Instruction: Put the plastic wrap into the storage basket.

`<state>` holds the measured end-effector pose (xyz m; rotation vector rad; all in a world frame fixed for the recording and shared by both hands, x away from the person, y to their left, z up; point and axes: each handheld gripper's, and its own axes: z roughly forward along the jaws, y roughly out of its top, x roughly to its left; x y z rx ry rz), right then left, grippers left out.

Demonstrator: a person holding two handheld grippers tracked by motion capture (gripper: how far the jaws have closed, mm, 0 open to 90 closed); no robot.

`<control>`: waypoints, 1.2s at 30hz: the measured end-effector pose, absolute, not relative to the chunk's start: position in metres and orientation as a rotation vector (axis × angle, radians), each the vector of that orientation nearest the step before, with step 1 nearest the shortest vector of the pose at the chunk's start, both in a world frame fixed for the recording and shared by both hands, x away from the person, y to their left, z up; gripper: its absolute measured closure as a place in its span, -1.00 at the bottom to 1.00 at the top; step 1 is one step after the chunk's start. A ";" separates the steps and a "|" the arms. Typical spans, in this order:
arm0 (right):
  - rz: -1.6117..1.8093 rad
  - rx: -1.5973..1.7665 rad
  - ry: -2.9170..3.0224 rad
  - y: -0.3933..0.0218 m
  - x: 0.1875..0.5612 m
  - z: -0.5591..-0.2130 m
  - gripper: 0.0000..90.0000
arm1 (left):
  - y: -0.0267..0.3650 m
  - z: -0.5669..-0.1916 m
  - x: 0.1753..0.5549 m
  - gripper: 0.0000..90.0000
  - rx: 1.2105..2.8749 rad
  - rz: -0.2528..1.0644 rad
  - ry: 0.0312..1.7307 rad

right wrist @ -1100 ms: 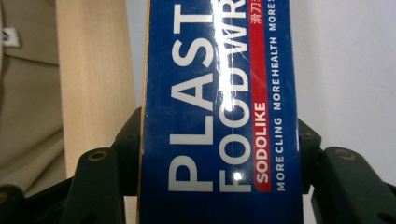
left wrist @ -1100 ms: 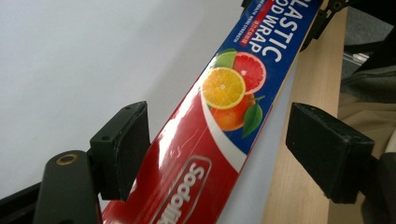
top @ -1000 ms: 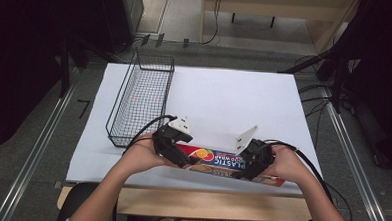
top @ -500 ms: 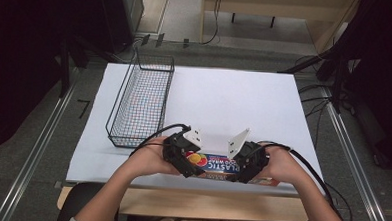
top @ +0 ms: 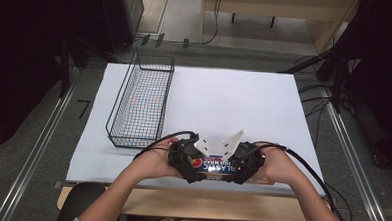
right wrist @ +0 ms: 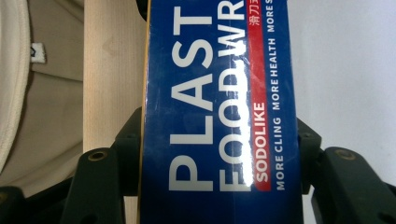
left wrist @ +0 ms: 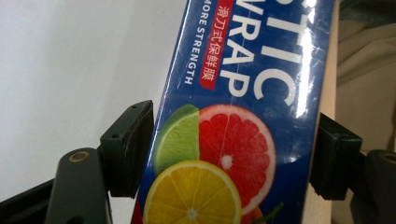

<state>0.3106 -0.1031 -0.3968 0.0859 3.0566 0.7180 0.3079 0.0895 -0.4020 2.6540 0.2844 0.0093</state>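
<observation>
Plastic-wrap box (top: 216, 167) lies clamped between left claw (left wrist: 229, 154) and right claw (right wrist: 219, 154).

Overall light: even and bright on the white tabletop (top: 244, 102); surroundings fall to near black at both sides.
Shadows: faint, soft.
Glare: white streaks on the glossy blue box (left wrist: 243, 93) in both gripper views, washing out letters.
Sharpness: high view soft, slightly grainy; close print fairly crisp, near jaws blurred.
</observation>
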 end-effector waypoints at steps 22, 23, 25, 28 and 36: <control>0.728 0.012 3.065 -0.108 0.310 -0.407 -0.12 | 0.084 -0.407 0.301 -0.16 2.688 -0.020 0.253; 0.737 0.011 3.065 -0.109 0.310 -0.407 -0.12 | 0.084 -0.406 0.301 -0.15 2.693 -0.021 0.245; 0.741 0.008 3.059 -0.109 0.308 -0.408 -0.12 | 0.085 -0.406 0.299 -0.15 2.693 -0.014 0.247; 0.753 0.026 3.055 -0.109 0.308 -0.409 -0.16 | 0.085 -0.404 0.299 -0.13 2.689 -0.020 0.254; 0.825 0.058 3.016 -0.113 0.313 -0.406 -0.28 | 0.089 -0.402 0.300 -0.11 2.680 -0.030 0.272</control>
